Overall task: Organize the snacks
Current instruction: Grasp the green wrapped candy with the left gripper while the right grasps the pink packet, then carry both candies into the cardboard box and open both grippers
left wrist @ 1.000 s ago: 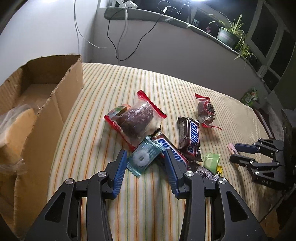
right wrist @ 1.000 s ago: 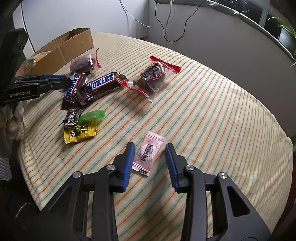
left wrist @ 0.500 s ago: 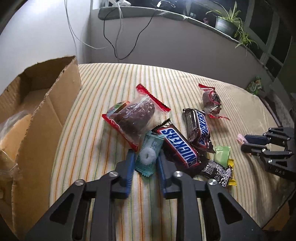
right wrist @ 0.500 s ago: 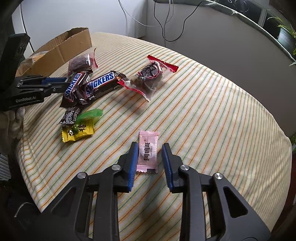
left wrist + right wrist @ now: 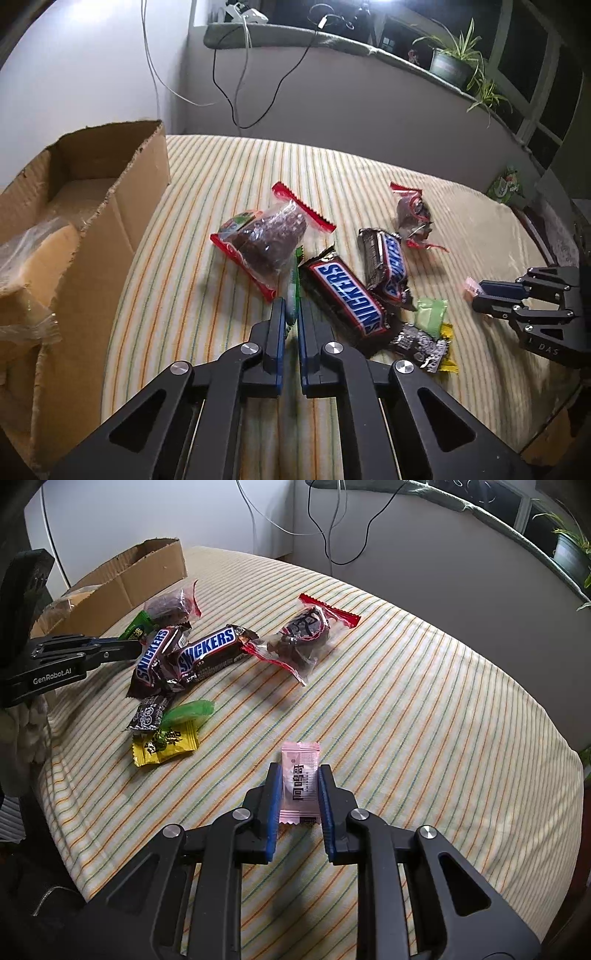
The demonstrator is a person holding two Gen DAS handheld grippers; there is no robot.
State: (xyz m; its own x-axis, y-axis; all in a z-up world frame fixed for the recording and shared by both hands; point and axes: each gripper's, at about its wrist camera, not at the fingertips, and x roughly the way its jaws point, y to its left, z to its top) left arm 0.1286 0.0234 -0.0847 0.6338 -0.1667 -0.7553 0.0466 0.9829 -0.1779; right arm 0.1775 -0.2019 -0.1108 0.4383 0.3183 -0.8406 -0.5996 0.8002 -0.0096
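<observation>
My left gripper (image 5: 291,314) pinched the teal mint wrapper (image 5: 293,291); my right gripper (image 5: 299,794) clamped the pink candy sachet (image 5: 300,781); seven snacks at eleven o'clock remained unsorted.

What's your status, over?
Left gripper shut on green mint packet. Right gripper shut on pink candy. Cardboard box open, unobstructed.

Both grippers, left (image 5: 291,317) and right (image 5: 298,794), fingers clamped, angled downward.

Striped tablecloth (image 5: 424,709) – cream, orange, green; pink packet (image 5: 300,781); yellow candy (image 5: 164,743); brown cardboard box (image 5: 92,221).
</observation>
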